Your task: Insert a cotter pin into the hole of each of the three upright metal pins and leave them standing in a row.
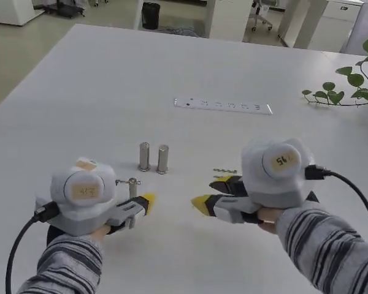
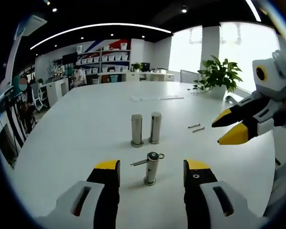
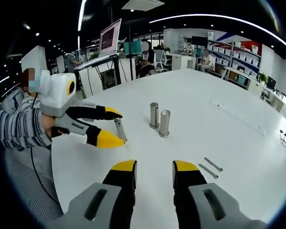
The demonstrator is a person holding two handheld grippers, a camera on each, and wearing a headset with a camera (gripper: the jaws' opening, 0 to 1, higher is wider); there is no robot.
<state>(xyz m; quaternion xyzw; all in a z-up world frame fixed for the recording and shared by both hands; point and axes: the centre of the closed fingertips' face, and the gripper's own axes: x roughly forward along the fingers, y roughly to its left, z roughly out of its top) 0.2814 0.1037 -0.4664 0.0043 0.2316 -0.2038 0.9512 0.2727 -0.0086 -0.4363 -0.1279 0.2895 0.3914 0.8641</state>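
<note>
Left gripper view is giving us what the right gripper view is leaving unclear: the near metal pin (image 2: 151, 172), low at centre inside the wide, empty left gripper (image 2: 152, 165), is carrying a cotter pin (image 2: 144, 161), with two bare metal pins (image 2: 137, 130) standing higher in frame. We are judging that snagging that protruding cotter pin could be toppling it, and that the loose cotter pins (image 3: 210, 167), lying flat on the tabletop (image 3: 219, 119) at the right gripper view's lower right beside the wide, empty right gripper (image 3: 154, 167), could be skidding away.
</note>
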